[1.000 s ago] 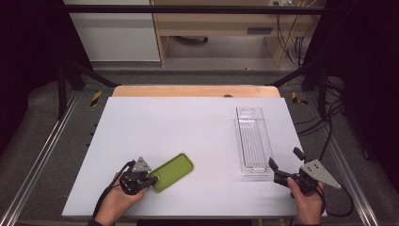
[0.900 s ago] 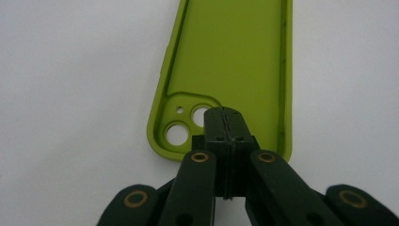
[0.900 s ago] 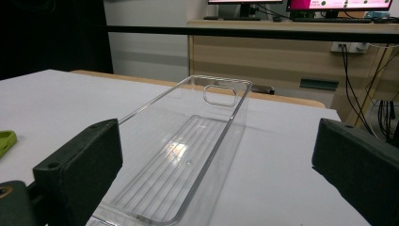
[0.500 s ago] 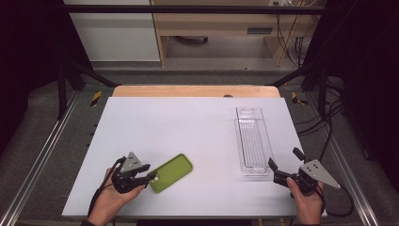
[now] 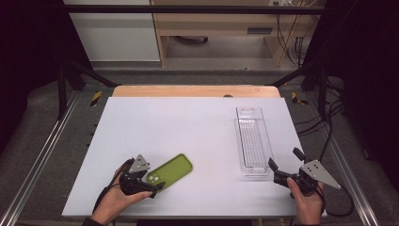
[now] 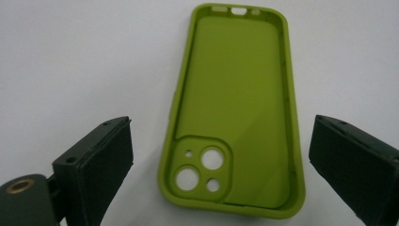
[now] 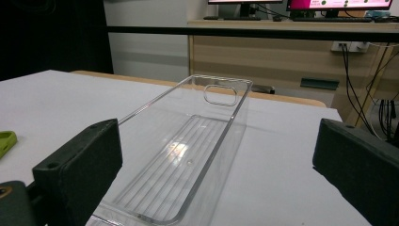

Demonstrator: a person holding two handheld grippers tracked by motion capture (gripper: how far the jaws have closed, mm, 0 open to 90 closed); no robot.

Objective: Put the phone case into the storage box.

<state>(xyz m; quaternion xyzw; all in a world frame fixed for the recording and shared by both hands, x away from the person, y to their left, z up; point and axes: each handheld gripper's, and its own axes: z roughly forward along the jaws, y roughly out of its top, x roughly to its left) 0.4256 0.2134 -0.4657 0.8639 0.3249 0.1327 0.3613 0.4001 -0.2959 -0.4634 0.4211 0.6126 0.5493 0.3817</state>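
Opening over the last moments, the left gripper (image 5: 151, 184) has let its jaws spread wide and drawn back a little from the green phone case (image 5: 170, 171), which now lies free on the white table (image 5: 188, 132) near the front left, hollow side up, camera cut-outs toward the gripper. In the left gripper view the case (image 6: 235, 108) sits between the jaws but apart from both pads. The right gripper (image 5: 282, 170) has not shifted; its jaws are also spread, pointing at the near end of the clear plastic tray (image 5: 254, 141), empty. To regrip well, I would centre the jaws over the case's near end, keep them level with the table, and close on the two long rims evenly so the soft case does not twist or skid.
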